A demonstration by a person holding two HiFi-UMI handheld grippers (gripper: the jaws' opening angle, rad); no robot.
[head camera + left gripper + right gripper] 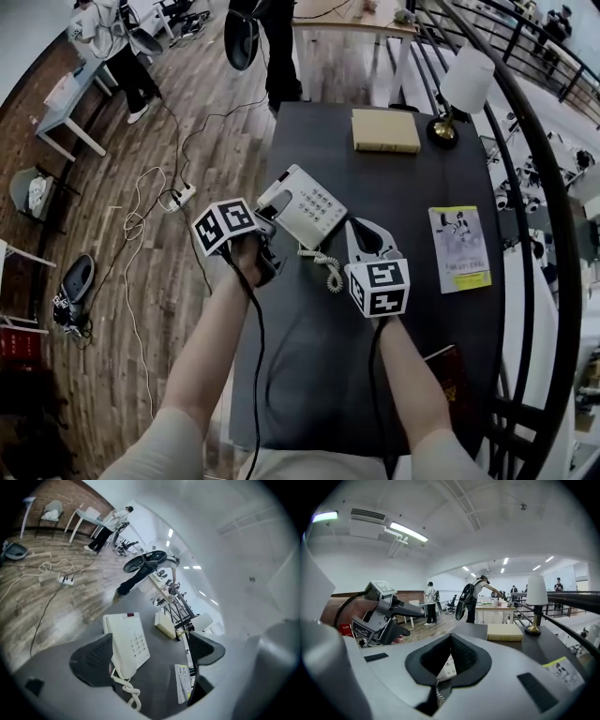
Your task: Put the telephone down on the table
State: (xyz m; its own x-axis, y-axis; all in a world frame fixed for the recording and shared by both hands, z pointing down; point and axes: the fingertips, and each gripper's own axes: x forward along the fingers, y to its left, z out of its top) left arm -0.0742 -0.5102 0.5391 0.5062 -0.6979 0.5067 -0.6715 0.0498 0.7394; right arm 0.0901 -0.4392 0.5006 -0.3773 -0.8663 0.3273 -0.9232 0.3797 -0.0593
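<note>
**Nearest the camera.** Two bare forearms reach over a dark table (pixel 319 366). A red book (pixel 453 368) lies at the table's near right edge.

**Left gripper** (pixel 151 637). The jaws stand wide apart and clamp nothing. In the left gripper view the telephone (pixel 302 208) lies in the gap, hard against the left-hand pad and well clear of the other. It cannot be told whether pad and casing actually touch.

**Right gripper** (pixel 451 637). The jaw tips are brought together and the pads enclose a hollow. Nothing is seen clamped between them. The telephone's keypad shows through the hollow, beyond the tips.

**Telephone.** This is a cream desk set with a push-button keypad. It sits on the table near the left edge, turned at an angle to that edge. The handset rests on the base along the side next to the left gripper. The coiled cord (pixel 329 269) trails toward the viewer and lies on the table between the two grippers, just left of the right gripper's jaws. The closed tips of the right gripper sit just beside the near right corner of the set.

**Middle of the table.** A yellow-green booklet (pixel 459 248) lies flat to the right, well apart from the telephone.

**Far end of the table.** A closed tan book (pixel 385 130) lies flat. Beside it stands a lamp (pixel 459 90) with a white shade and a brass base.

**Beyond the table.** A dark railing (pixel 536 202) curves along the right. On the left is a wooden floor with a loose cable and a power strip (pixel 178 197). One person (pixel 278 52) stands past the table's far end and another (pixel 120 42) stands at a white desk farther left.
</note>
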